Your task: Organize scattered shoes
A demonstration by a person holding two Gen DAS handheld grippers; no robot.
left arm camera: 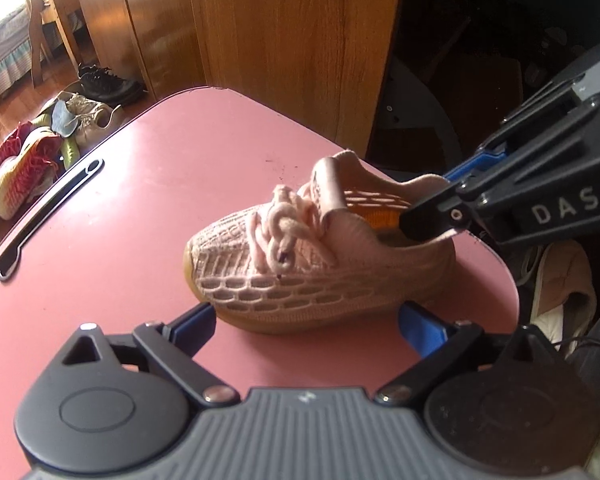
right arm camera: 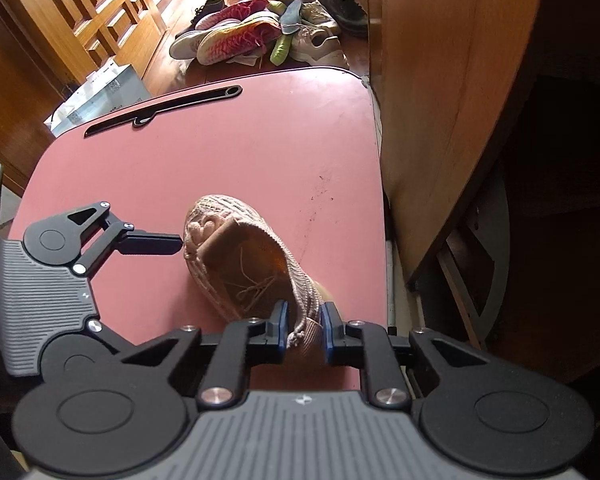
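wooden cabinet panels [left arm camera: 300,40] back a pink tabletop [left arm camera: 140,200] where the left gripper [left arm camera: 306,322] has its fingers spread wide, flanking the near side of a small pink knit shoe [left arm camera: 300,276] standing on the table, contact unclear. to the right, the right gripper [right arm camera: 303,330] is clamped on the shoe's heel collar. its own view looks down into the shoe's orange-lit opening and shows one left finger at the toe, while a pile of shoes [right arm camera: 260,36] lies on the floor beyond.
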